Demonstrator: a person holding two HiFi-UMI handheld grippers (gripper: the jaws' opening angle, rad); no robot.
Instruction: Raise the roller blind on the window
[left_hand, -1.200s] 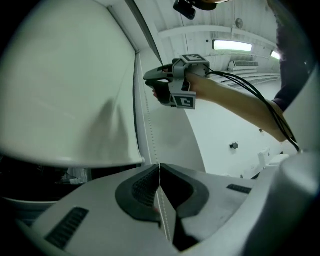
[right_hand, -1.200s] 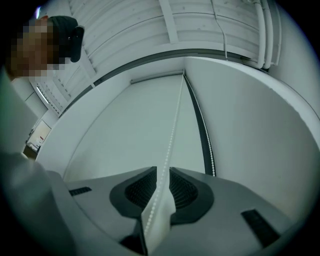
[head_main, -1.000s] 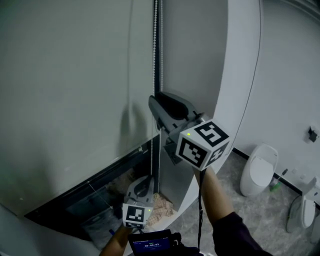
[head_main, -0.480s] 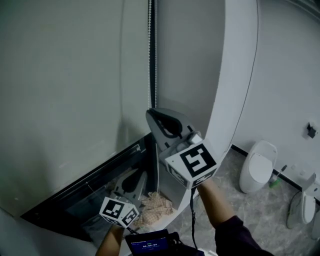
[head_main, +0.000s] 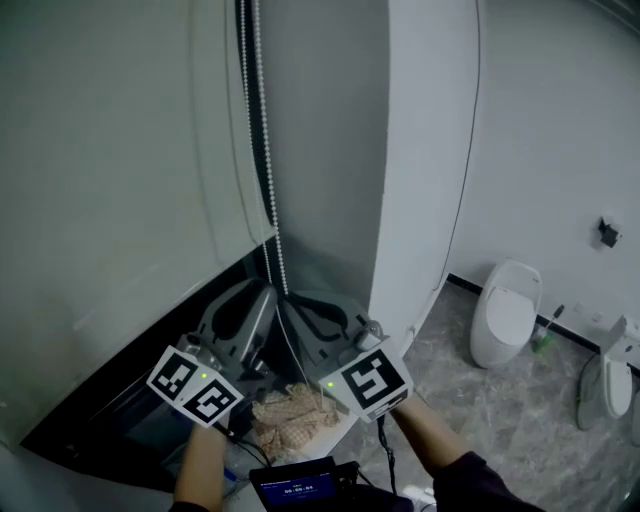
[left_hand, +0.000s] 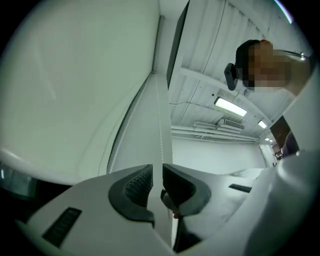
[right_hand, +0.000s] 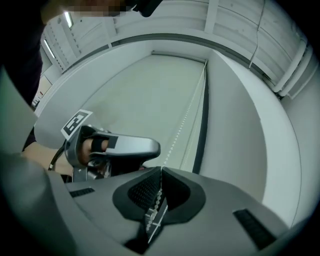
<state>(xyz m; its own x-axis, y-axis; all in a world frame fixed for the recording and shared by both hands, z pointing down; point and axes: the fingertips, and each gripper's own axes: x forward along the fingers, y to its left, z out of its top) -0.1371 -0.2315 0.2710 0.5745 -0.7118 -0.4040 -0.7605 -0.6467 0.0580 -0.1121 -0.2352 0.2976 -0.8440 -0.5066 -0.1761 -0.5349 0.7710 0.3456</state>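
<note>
The pale roller blind (head_main: 110, 180) covers the window, with a dark strip of glass (head_main: 110, 410) bare below it. Its bead chain (head_main: 264, 150) hangs down the blind's right edge. My right gripper (head_main: 291, 302) is low on that chain and shut on it; the beads run between its touching pads (right_hand: 150, 187) and up along the blind as the chain (right_hand: 184, 122). My left gripper (head_main: 262, 292) is right beside it at the same height. In the left gripper view its jaws (left_hand: 157, 175) stand a narrow gap apart with the chain (left_hand: 161, 130) running through the gap.
A white curved column (head_main: 425, 150) stands just right of the chain. A crumpled patterned cloth (head_main: 285, 410) lies below the grippers on the sill. Two toilets (head_main: 505, 325) (head_main: 610, 390) stand on the marble floor to the right. A small screen (head_main: 300, 490) is at the bottom edge.
The right gripper has come down a long way along the chain. The left gripper has risen and swung in beside it, its jaws now around the chain.
</note>
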